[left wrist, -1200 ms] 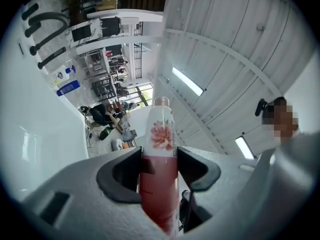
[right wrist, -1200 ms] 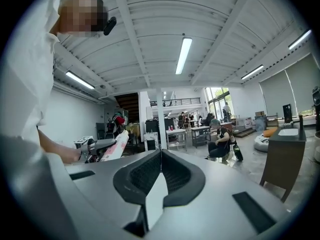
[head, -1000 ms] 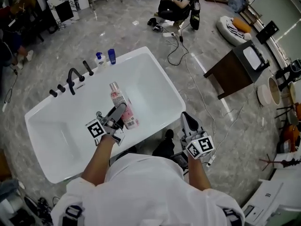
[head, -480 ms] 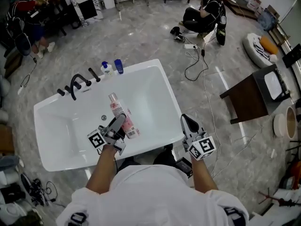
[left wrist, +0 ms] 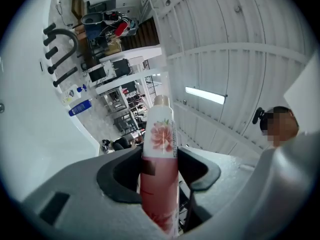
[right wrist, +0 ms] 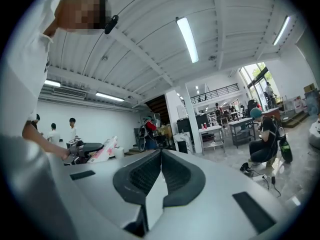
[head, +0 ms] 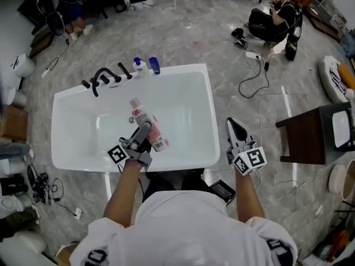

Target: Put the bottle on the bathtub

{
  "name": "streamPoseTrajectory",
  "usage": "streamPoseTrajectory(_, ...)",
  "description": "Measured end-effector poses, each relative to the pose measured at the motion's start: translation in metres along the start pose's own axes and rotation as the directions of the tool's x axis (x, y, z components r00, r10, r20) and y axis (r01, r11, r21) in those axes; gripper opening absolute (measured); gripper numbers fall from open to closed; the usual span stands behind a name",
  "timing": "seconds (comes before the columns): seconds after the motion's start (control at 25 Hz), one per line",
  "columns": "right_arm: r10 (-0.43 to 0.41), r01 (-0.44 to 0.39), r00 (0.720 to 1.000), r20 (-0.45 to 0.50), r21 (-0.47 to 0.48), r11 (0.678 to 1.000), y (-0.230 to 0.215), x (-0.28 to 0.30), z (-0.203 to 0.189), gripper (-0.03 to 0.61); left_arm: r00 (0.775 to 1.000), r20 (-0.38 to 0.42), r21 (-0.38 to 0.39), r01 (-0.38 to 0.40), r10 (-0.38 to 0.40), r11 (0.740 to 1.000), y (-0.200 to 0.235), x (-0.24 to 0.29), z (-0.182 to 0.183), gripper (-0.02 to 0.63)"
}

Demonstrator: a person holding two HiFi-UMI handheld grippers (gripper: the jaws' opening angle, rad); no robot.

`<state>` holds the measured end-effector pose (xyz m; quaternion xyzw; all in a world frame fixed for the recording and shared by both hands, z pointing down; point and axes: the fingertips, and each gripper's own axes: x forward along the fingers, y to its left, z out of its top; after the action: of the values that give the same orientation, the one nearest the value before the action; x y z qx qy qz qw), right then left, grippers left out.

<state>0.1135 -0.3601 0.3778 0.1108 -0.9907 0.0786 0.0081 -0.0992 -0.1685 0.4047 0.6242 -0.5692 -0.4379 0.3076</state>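
Observation:
A pink and white bottle (head: 148, 127) with a flower print (left wrist: 160, 149) is tilted over the inside of the white bathtub (head: 77, 143), near its front rim. My left gripper (head: 144, 133) is shut on the bottle's lower body, and the cap end points toward the faucet. In the left gripper view the jaws of that gripper (left wrist: 159, 176) press both sides of the bottle. My right gripper (head: 237, 128) hangs outside the tub's right front corner. Its jaws (right wrist: 161, 156) are shut with nothing between them.
A black faucet with handles (head: 101, 76) stands on the tub's far rim, beside a white bottle (head: 140, 65) and a blue one (head: 154, 65). On the marble floor lie cables (head: 258, 71); a person (head: 274, 21) sits far right. A dark wooden table (head: 319, 134) stands at the right.
The head view has swung, so the tub now sits squarer in the picture. My left gripper still holds the bottle over the tub's near side. The right gripper stays beside the tub.

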Motion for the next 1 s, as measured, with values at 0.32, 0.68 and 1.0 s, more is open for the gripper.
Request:
streamPoseTrajectory(0.32, 0.187, -0.188, 0.982, -0.014, -0.083, 0.979, 0.026, 0.083, 0.009, 0.014, 0.998, 0.003, 0.195, -0.067, 0.068, 0.978, 0.011, 0.012, 0.027, 0.221)
streamPoseTrajectory(0.68, 0.269, -0.280, 0.959, -0.091, -0.147, 0.949, 0.080, 0.174, -0.011, 0.014, 0.998, 0.001, 0.357, -0.064, 0.068, 0.932, 0.055, 0.029, 0.068, 0.221)
streamPoseTrajectory(1.0, 0.255, -0.279, 0.958, -0.132, -0.210, 0.937, 0.069, 0.231, -0.050, 0.014, 0.993, 0.020, 0.527, -0.111, 0.118, 0.842, 0.097, 0.070, 0.072, 0.221)
